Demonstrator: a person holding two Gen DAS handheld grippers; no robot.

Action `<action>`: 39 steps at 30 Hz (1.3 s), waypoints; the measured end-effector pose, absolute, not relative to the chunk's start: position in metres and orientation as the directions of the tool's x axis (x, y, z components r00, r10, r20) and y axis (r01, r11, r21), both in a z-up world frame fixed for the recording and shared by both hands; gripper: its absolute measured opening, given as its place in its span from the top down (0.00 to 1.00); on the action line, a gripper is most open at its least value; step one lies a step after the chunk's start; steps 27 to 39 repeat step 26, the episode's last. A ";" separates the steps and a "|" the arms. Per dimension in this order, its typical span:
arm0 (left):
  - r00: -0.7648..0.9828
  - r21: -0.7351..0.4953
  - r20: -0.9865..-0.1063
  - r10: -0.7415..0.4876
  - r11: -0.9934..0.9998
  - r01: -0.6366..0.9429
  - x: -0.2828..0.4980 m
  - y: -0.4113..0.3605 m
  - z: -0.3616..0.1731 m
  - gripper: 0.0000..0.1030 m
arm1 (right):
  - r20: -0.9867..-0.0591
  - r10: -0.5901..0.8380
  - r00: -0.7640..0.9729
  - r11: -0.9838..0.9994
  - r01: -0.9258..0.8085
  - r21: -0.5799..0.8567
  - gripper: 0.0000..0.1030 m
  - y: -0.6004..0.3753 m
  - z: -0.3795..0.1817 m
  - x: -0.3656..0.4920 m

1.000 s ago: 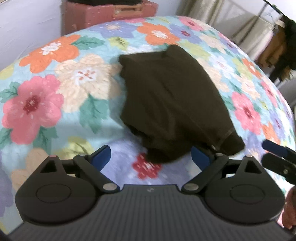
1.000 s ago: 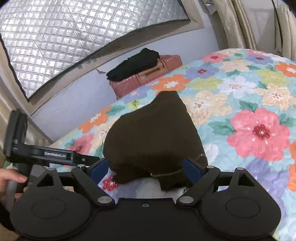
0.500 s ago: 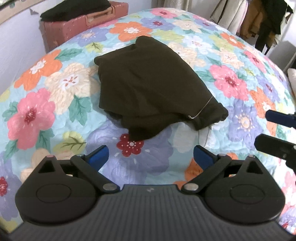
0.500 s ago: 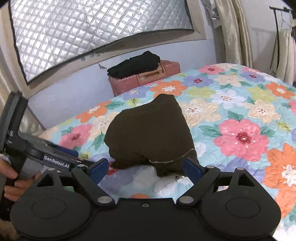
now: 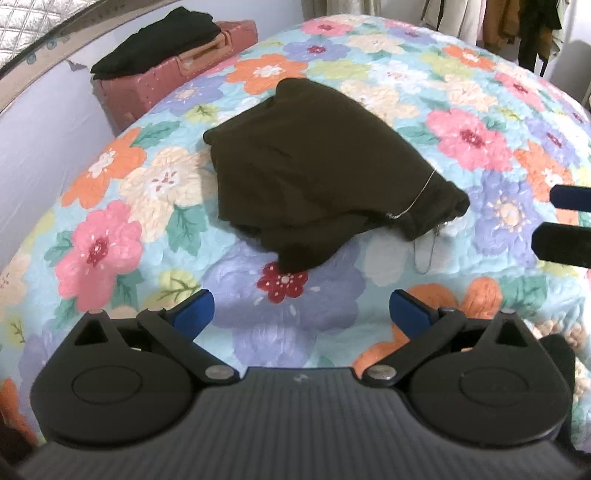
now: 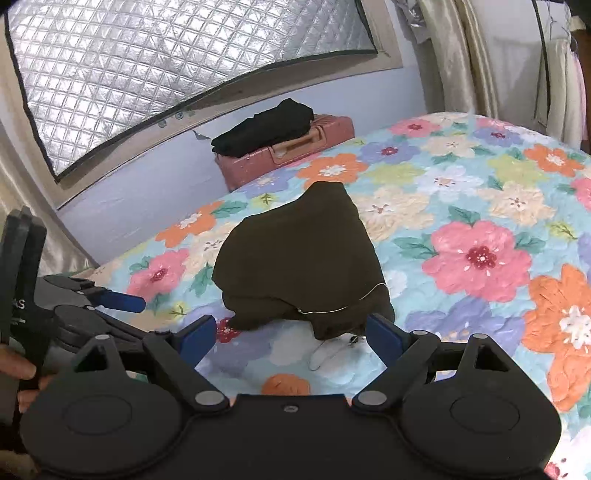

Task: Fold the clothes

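A dark brown folded garment (image 5: pixel 317 173) lies on the flowered bedspread (image 5: pixel 110 240), with a thin silver chain (image 5: pixel 424 254) trailing from its near right corner. It also shows in the right wrist view (image 6: pixel 299 266). My left gripper (image 5: pixel 301 310) is open and empty, pulled back from the garment's near edge. My right gripper (image 6: pixel 291 336) is open and empty, just short of the garment. The right gripper's fingers (image 5: pixel 569 197) show at the right edge of the left wrist view. The left gripper (image 6: pixel 118 301) shows at the left of the right wrist view.
A pink suitcase (image 6: pixel 295 147) with a black folded garment (image 6: pixel 266 127) on top stands beside the bed, below a window covered with silver quilted foil (image 6: pixel 166 70). Clothes hang at the far right (image 5: pixel 517 26). Curtains (image 6: pixel 461 55) hang beside the window.
Both grippers have drawn back and up from the garment. It now lies farther away and free of both. More of the bedspread shows in front of it.
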State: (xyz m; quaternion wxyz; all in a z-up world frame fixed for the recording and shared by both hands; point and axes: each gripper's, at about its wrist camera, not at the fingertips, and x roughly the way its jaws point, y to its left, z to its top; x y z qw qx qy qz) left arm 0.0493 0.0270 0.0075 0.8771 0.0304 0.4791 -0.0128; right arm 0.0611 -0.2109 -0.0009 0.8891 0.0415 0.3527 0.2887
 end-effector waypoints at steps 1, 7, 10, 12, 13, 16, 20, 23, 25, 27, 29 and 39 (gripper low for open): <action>0.536 0.034 -0.844 0.002 0.998 0.049 0.050 0.028 0.007 0.00 | -0.608 0.535 0.587 0.832 -0.490 0.260 0.12 -0.208 -0.002 0.060; 0.525 0.020 -0.851 -0.010 0.998 0.052 0.049 0.028 0.005 0.00 | -0.622 0.539 0.568 0.817 -0.533 0.220 0.12 -0.193 -0.003 0.056; 0.524 0.024 -0.852 -0.009 0.998 0.056 0.048 0.026 0.004 0.00 | -0.632 0.536 0.561 0.813 -0.546 0.205 0.12 -0.189 -0.006 0.055; 0.527 0.028 -0.850 -0.009 0.998 0.062 0.047 0.026 0.003 0.00 | -0.637 0.530 0.560 0.814 -0.547 0.196 0.12 -0.188 -0.007 0.054; 0.528 0.032 -0.849 -0.007 0.997 0.065 0.047 0.025 0.003 0.00 | -0.638 0.528 0.561 0.815 -0.545 0.196 0.12 -0.188 -0.007 0.053; 0.530 0.046 -0.848 0.004 0.997 0.065 0.048 0.025 0.002 0.00 | -0.641 0.521 0.564 0.822 -0.534 0.198 0.12 -0.188 -0.008 0.053; 0.519 0.037 -0.855 0.001 0.998 0.059 0.049 0.027 -0.001 0.00 | -0.642 0.517 0.566 0.826 -0.525 0.203 0.12 -0.189 -0.009 0.054; 0.522 0.027 -0.853 -0.005 0.998 0.054 0.049 0.027 0.000 0.00 | -0.653 0.515 0.556 0.825 -0.527 0.203 0.12 -0.189 -0.012 0.055; 0.523 0.015 -0.852 -0.016 0.998 0.055 0.048 0.028 0.001 0.00 | -0.654 0.513 0.555 0.824 -0.531 0.197 0.12 -0.188 -0.012 0.054; 0.523 0.013 -0.852 -0.017 0.999 0.052 0.048 0.028 0.001 0.00 | -0.654 0.513 0.556 0.824 -0.533 0.193 0.12 -0.188 -0.012 0.054; 0.523 0.013 -0.852 -0.017 0.999 0.052 0.048 0.028 0.001 0.00 | -0.654 0.513 0.556 0.824 -0.533 0.193 0.12 -0.188 -0.012 0.054; 0.523 0.013 -0.852 -0.017 0.999 0.052 0.048 0.028 0.001 0.00 | -0.654 0.513 0.556 0.824 -0.533 0.193 0.12 -0.188 -0.012 0.054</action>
